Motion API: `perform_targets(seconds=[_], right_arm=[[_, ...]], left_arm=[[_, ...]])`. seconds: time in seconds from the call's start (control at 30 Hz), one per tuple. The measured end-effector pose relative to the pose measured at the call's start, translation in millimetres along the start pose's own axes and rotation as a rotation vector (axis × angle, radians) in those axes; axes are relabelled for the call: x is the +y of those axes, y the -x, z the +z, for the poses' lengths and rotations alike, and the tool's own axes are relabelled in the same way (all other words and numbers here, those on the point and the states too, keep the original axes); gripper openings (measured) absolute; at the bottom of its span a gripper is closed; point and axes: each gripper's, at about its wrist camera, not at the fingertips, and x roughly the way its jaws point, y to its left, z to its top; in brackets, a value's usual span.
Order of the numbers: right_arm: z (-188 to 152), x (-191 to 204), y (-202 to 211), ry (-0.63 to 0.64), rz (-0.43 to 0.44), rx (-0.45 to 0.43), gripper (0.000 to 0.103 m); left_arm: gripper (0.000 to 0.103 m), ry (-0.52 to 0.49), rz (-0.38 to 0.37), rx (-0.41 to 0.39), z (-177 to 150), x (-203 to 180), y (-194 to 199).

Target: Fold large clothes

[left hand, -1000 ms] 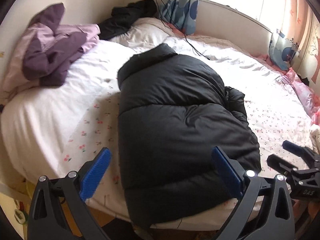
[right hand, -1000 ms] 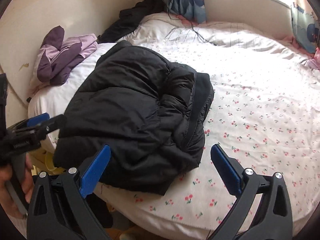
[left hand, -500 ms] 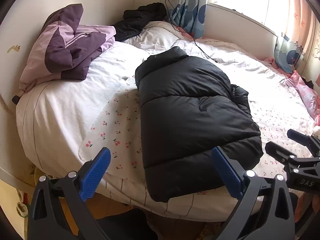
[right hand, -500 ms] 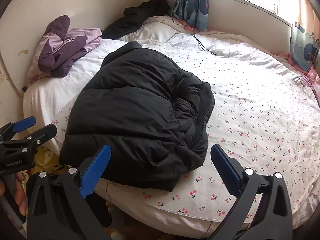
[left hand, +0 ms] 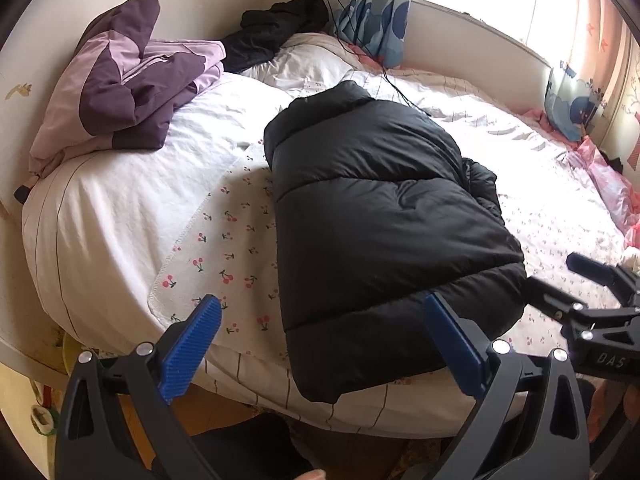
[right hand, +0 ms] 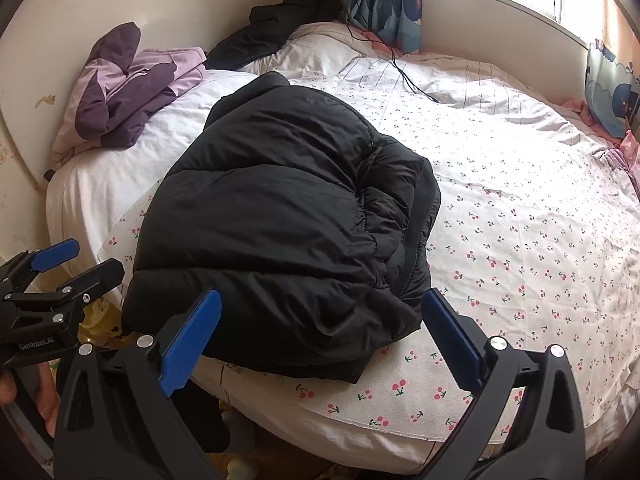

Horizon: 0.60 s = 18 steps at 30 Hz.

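Two wrist views cover the scene.

Left wrist view: the left gripper (left hand: 322,340) has its blue-padded jaws spread wide and holds nothing. It hangs off the near edge of the bed with the white cherry-print sheet (left hand: 224,248). The black quilted puffer jacket (left hand: 384,216) lies lengthwise on the sheet, collar toward the far wall, hem overhanging the near mattress edge. It appears folded into a narrow strip, with a sleeve bunched along its right side. The right gripper (left hand: 560,288) sits just beside the hem's right corner, jaws parted, empty.

Right wrist view: the right gripper (right hand: 320,332) is likewise spread and hangs above the near hem of the jacket (right hand: 280,216), touching nothing. The left gripper (right hand: 76,264) is near the hem's left corner. Judgement: both tools flank the hem, probably so as to grip the corners and fold the hem toward the collar. A purple and lilac jacket (right hand: 128,92) lies heaped near the wall, well apart.
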Motion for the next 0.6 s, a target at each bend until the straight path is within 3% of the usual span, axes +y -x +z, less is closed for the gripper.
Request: perform_targets(seconds=[0.1, 0.23, 0.6], right_arm=[[-2, 2, -2, 0.003, 0.0, 0.005, 0.097], [-3, 3, -3, 0.003, 0.003, 0.011, 0.097], [-14, 2, 2, -0.008, 0.009, 0.014, 0.097]], left_arm=[[0.097, 0.03, -0.019, 0.02, -2, 4, -2], [0.097, -0.01, 0.06, 0.091, -5, 0, -14], [0.097, -0.052, 0.102, 0.096, -12, -12, -3]])
